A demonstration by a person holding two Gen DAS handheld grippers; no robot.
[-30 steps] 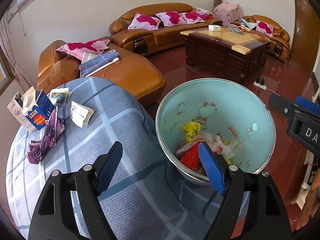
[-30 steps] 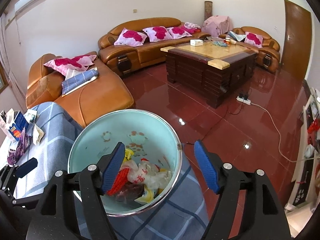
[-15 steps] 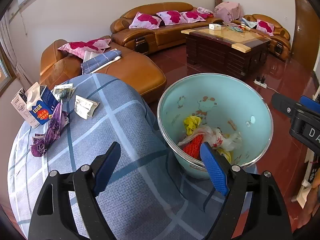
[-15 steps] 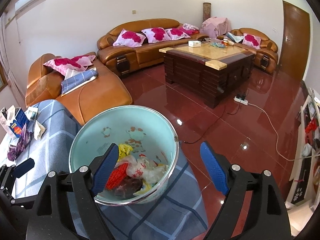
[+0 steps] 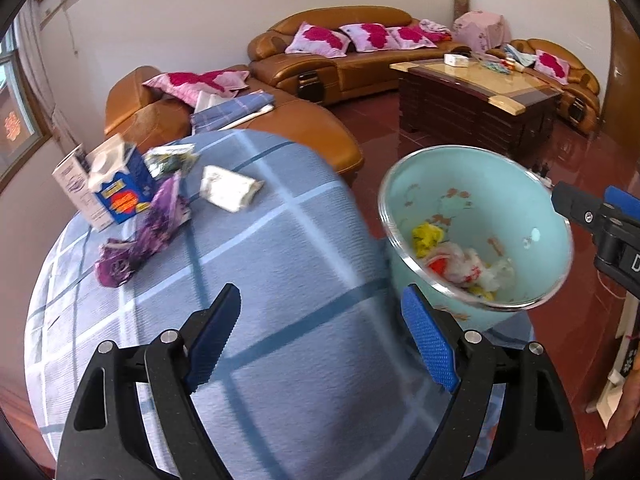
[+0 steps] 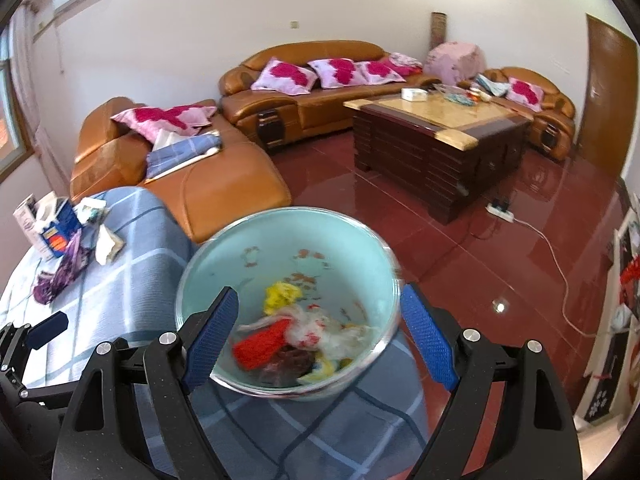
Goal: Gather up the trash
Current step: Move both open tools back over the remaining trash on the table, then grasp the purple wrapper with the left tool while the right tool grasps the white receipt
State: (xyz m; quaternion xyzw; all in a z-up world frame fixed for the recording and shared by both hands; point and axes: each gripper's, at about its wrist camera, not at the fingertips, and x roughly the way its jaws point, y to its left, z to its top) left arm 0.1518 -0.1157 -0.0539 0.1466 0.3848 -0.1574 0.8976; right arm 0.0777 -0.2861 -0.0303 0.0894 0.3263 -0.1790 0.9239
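Observation:
A mint-green basin (image 5: pixel 500 200) (image 6: pixel 332 240) with trash in it, yellow, red and white scraps (image 6: pixel 296 328), stands at the right edge of a table with a blue checked cloth (image 5: pixel 280 264). At the table's far left lie a blue and white carton (image 5: pixel 116 192), a purple wrapper (image 5: pixel 144 236), a white crumpled packet (image 5: pixel 230 192) and a greenish wrapper (image 5: pixel 170 158). My left gripper (image 5: pixel 320 336) is open and empty over the cloth, left of the basin. My right gripper (image 6: pixel 320 336) is open and empty over the basin's near rim.
Behind the table stands an orange leather sofa (image 6: pixel 208 176) with pink cushions. A dark wooden coffee table (image 6: pixel 436 136) stands on the red tiled floor, with a power strip and cable (image 6: pixel 500 212) beside it. A door (image 6: pixel 608 96) is at the right.
My left gripper has swung left towards the carton and wrappers, so the basin now sits further right in its view. My right gripper has moved closer over the basin. Both stay open.

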